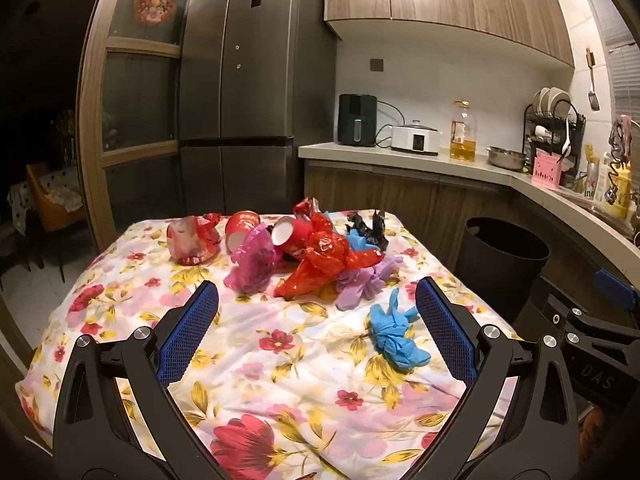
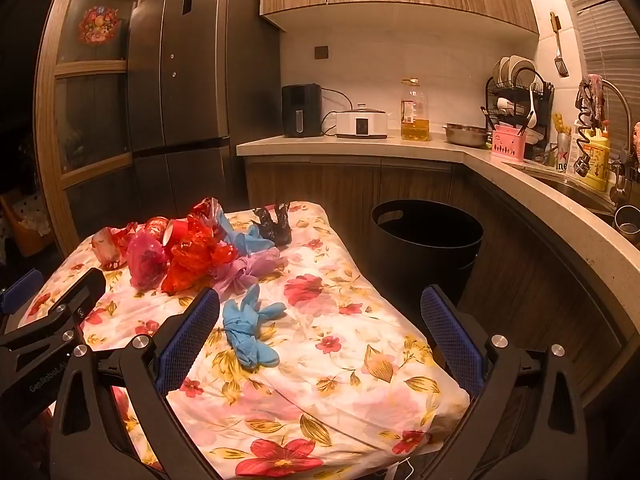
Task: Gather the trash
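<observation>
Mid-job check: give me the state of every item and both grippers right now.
left gripper: open, empty
right gripper: open, empty
blue glove: knotted, alone on the cloth
red bag: crumpled in the pile
paper cup: on its side
black bin: upright beside the table, no lid

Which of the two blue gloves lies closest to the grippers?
The knotted blue glove alone on the cloth, in front of the pile; the other blue glove is tucked among the bags.

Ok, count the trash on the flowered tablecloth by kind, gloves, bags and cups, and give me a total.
Blue gloves: 2
Purple glove: 1
Plastic bags: 4
Red paper cups: 2
Total: 9
</observation>
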`<control>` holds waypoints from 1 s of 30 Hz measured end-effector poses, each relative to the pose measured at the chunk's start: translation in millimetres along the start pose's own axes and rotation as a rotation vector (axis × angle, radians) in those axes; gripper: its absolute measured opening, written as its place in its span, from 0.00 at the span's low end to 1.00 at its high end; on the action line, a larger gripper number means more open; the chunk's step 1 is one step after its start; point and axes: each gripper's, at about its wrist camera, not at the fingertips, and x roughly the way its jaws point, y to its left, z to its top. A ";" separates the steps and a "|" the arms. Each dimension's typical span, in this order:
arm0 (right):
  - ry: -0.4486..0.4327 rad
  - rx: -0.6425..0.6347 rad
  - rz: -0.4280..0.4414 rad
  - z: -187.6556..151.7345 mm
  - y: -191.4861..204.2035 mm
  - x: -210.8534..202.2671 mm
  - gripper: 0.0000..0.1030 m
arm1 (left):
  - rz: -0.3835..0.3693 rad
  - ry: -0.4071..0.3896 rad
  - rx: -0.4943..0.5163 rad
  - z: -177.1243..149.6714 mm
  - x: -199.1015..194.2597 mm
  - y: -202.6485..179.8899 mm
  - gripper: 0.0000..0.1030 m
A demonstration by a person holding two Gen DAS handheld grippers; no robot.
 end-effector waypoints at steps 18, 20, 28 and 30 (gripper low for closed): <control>-0.008 0.002 0.001 -0.1 -1.3 -0.8 0.95 | 0.004 -0.005 -0.003 3.2 -2.1 -1.6 0.94; -0.008 0.001 0.000 0.0 -1.4 -0.8 0.95 | 0.003 -0.005 -0.006 3.5 -2.4 -1.2 0.94; -0.010 0.002 0.000 0.8 -1.1 -1.2 0.95 | 0.003 -0.004 -0.006 3.0 -2.2 -1.0 0.94; -0.009 0.001 0.001 0.9 -1.1 -1.0 0.95 | 0.002 -0.005 -0.005 2.6 -2.0 -1.0 0.94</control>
